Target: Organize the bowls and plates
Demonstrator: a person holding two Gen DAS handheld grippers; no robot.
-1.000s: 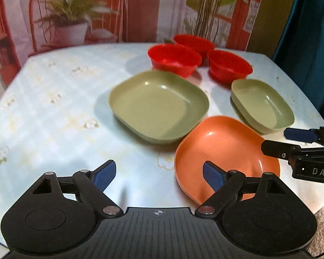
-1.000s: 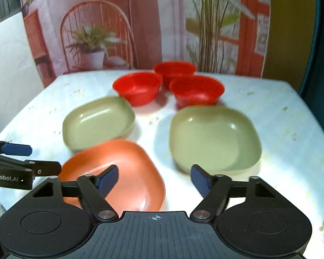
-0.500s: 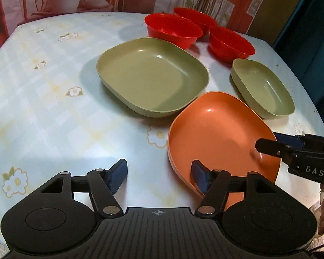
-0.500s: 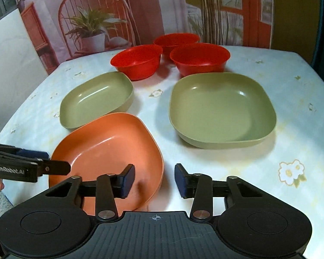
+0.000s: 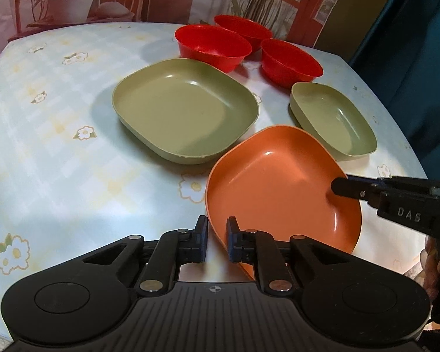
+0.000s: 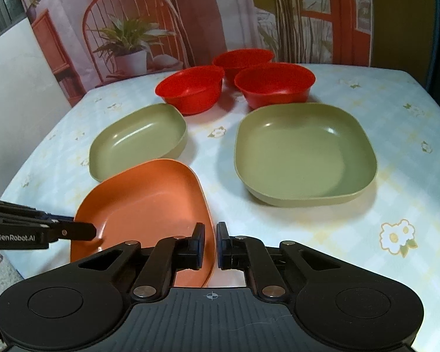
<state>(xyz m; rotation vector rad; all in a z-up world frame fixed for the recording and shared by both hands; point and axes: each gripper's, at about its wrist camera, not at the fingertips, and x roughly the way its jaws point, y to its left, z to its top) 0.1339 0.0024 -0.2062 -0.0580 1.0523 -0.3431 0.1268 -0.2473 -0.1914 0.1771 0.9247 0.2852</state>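
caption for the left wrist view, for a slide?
Left hand-held gripper shut on the orange plate's near rim, right hand-held gripper on its far side; two green plates and three red bowls behind.

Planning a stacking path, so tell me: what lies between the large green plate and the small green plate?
Only bare floral tablecloth separates the large green plate from the small green plate, clearest in the right wrist view.

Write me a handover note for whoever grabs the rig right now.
Grippers: the left hand-held gripper is shut on the orange plate at its near rim; the right hand-held gripper is shut on its other side.
Things: large green plate and small green plate lie apart on the table; three red bowls cluster behind, unstacked.
Done: nothing stacked.
Left: stack plates, nest bowls.
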